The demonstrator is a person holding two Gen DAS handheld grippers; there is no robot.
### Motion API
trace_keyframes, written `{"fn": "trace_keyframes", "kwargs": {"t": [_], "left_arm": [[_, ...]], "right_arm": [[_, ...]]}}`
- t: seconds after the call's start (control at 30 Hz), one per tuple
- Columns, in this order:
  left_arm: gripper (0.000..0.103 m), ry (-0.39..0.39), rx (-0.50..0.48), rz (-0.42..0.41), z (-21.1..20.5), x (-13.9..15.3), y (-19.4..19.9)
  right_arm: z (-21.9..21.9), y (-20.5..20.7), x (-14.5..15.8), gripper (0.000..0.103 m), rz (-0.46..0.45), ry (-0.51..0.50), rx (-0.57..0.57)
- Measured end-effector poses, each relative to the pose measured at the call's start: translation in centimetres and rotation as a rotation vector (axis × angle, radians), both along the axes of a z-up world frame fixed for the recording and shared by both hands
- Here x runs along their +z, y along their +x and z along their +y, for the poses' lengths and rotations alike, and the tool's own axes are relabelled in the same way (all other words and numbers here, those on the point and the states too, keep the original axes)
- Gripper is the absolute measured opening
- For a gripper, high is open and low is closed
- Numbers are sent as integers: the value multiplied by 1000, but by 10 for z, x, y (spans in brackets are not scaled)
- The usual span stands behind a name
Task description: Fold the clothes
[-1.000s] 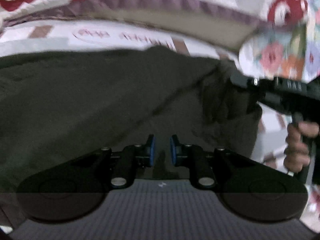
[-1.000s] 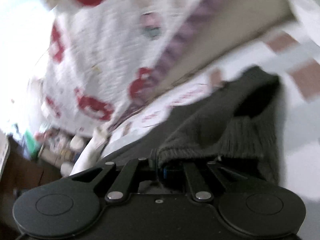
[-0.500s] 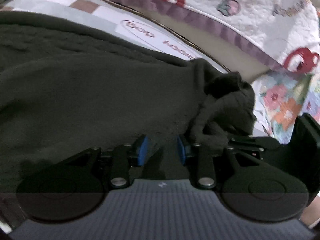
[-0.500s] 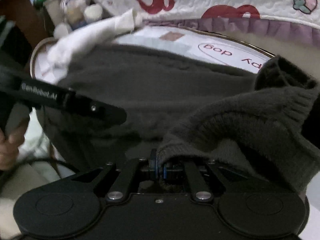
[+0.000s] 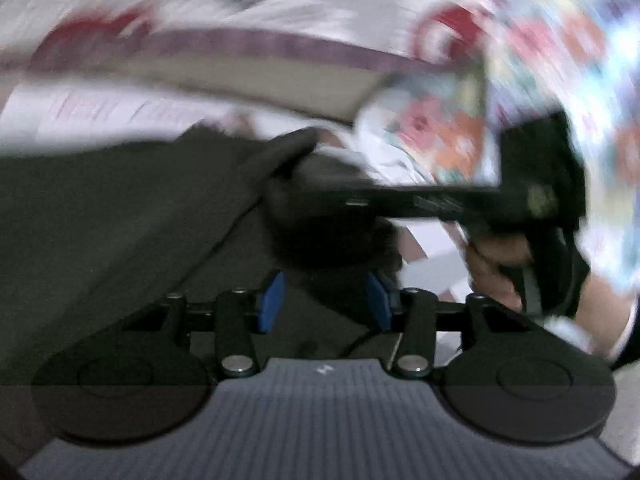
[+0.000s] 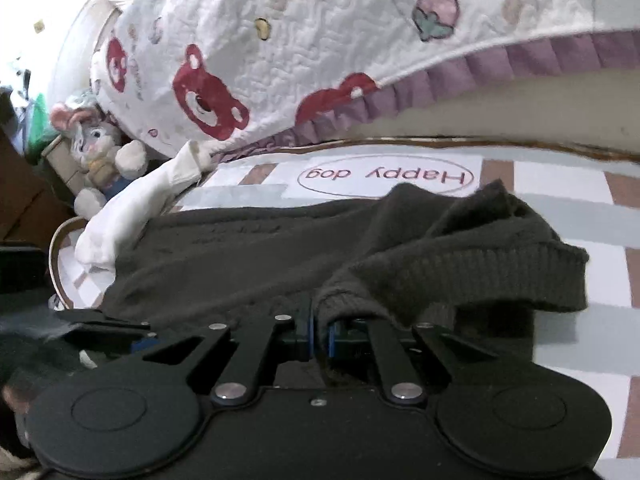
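A dark grey knit sweater (image 6: 240, 256) lies spread on a patterned mat (image 6: 560, 200). My right gripper (image 6: 319, 332) is shut on its ribbed hem (image 6: 520, 276), which is lifted and folded over in front of the jaws. In the blurred left wrist view the sweater (image 5: 120, 220) fills the left side. My left gripper (image 5: 326, 304) hangs over it, its jaws opening, the blue pads (image 5: 272, 306) well apart and pressing on nothing, dark cloth showing beyond the gap. The right gripper (image 5: 440, 200), held by a hand (image 5: 496, 264), reaches in from the right with a bunch of cloth.
A white quilt with red bears and a purple frill (image 6: 320, 60) hangs over the mat's far edge. A plush rabbit (image 6: 96, 140) and a white garment (image 6: 132, 208) lie at the far left. Floral cloth (image 5: 440, 128) sits to the right.
The left gripper's pads have spread from nearly together to well apart. The right gripper kept hold of the hem and carried it across the sweater; both views swung.
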State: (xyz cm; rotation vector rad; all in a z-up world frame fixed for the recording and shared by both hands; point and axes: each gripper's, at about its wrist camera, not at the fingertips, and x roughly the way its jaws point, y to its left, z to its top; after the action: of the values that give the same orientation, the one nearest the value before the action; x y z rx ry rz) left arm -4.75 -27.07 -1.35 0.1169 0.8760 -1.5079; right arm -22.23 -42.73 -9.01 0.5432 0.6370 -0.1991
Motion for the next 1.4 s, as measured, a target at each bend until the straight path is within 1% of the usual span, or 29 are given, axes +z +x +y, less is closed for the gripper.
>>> {"fn": "trace_keyframes", "kwargs": {"t": [0.07, 0.13, 0.23, 0.27, 0.3, 0.33, 0.37, 0.4, 0.47, 0.5, 0.53, 0.6, 0.63, 0.67, 0.73, 0.77, 0.8, 0.83, 0.87, 0.97, 1.07, 1.17, 1.27, 1.3, 1.33, 1.37, 1.4], "left_arm": [[50, 2, -9, -38, -15, 3, -9], [51, -3, 22, 10, -25, -2, -7], [64, 1, 104, 63, -29, -12, 2], [67, -5, 117, 84, -27, -14, 6], [67, -13, 132, 109, -25, -16, 10], [67, -25, 151, 153, -20, -18, 16], [72, -37, 171, 198, -14, -21, 23], [74, -51, 191, 239, -9, -23, 30], [73, -101, 228, 286, -1, -25, 37], [68, -123, 245, 305, 3, -25, 40], [61, -129, 255, 297, 5, -26, 40], [17, -137, 276, 282, 8, -28, 41], [16, -117, 293, 291, 8, -31, 43], [14, -96, 310, 300, 8, -35, 46], [11, -61, 345, 319, 10, -42, 51], [10, -46, 362, 329, 11, -46, 54], [7, -29, 378, 336, 12, -50, 57], [7, -4, 389, 331, 11, -53, 60], [7, 21, 399, 326, 11, -56, 62], [7, 53, 395, 313, 12, -62, 64], [7, 57, 373, 294, 7, -62, 62], [7, 62, 350, 256, 5, -58, 57], [7, 66, 330, 223, 4, -54, 52], [7, 71, 325, 221, 3, -53, 51], [7, 76, 319, 218, 2, -52, 51], [7, 82, 308, 209, 1, -50, 50], [7, 83, 298, 199, 0, -49, 48]], "right_arm": [[-7, 3, 5, 9, -31, 60, -9], [-12, 13, 12, 9, -67, 139, 18], [-8, 36, 23, 9, -62, 148, 75], [-6, 43, 27, 9, -56, 145, 92], [-4, 49, 29, 9, -44, 152, 110], [-1, 53, 29, 9, -38, 162, 125], [2, 58, 29, 9, -31, 172, 141], [6, 61, 28, 9, -30, 182, 157], [14, 68, 25, 9, -28, 203, 189], [17, 71, 23, 9, -33, 215, 197], [21, 73, 21, 9, -37, 228, 205], [21, 74, 19, 9, -48, 249, 210], [22, 75, 18, 9, -52, 254, 211], [21, 73, 17, 12, -52, 257, 203], [11, 61, 15, 15, -68, 282, 137], [6, 55, 13, 23, -77, 294, 103], [-1, 41, 12, 30, -91, 280, 52], [-8, 28, 11, 44, -105, 266, 1], [-15, 16, 9, 49, -107, 250, -50], [-39, -23, -2, 49, -82, 227, -210], [-53, -49, -17, 52, -36, 224, -307], [-50, -52, -28, 52, -11, 229, -295], [-42, -38, -28, 53, -13, 199, -230], [-40, -32, -29, 54, -10, 186, -201], [-39, -25, -30, 61, -5, 172, -172], [-38, -18, -35, 67, 31, 156, -164], [-37, -10, -40, 67, 68, 139, -155]]}}
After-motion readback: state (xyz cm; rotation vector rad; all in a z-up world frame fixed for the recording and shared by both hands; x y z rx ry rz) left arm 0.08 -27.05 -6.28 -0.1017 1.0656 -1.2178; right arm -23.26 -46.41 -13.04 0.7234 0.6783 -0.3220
